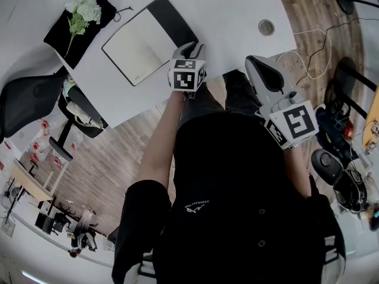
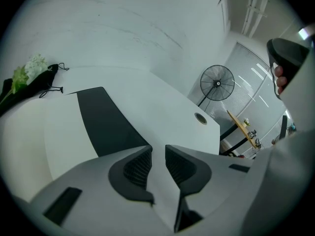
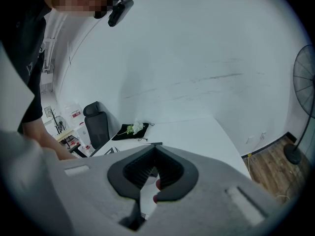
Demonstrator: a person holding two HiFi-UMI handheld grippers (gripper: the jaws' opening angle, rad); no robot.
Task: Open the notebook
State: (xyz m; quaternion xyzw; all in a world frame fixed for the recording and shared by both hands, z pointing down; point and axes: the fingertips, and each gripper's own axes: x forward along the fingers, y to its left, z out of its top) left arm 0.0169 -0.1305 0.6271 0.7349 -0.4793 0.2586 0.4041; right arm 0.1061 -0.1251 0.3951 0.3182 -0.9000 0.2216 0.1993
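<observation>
The notebook (image 1: pixel 137 45) lies open on the white table (image 1: pixel 225 16), a blank white page on the left and a black cover (image 1: pixel 173 15) spread to the right. In the left gripper view the page (image 2: pixel 64 132) and black cover (image 2: pixel 106 122) lie just ahead. My left gripper (image 1: pixel 188 47) hovers at the notebook's near right corner, its jaws (image 2: pixel 158 149) a little apart with nothing between them. My right gripper (image 1: pixel 254 63) hangs off the table's near edge in front of the person's body, with its jaws (image 3: pixel 155 149) closed and empty.
White flowers on a black cloth (image 1: pixel 83 13) lie at the table's far left corner. A round cable hole (image 1: pixel 266 27) sits at the table's right. A black office chair (image 1: pixel 29 99) stands left of the table, and cables (image 1: pixel 320 40) run over the wooden floor at right.
</observation>
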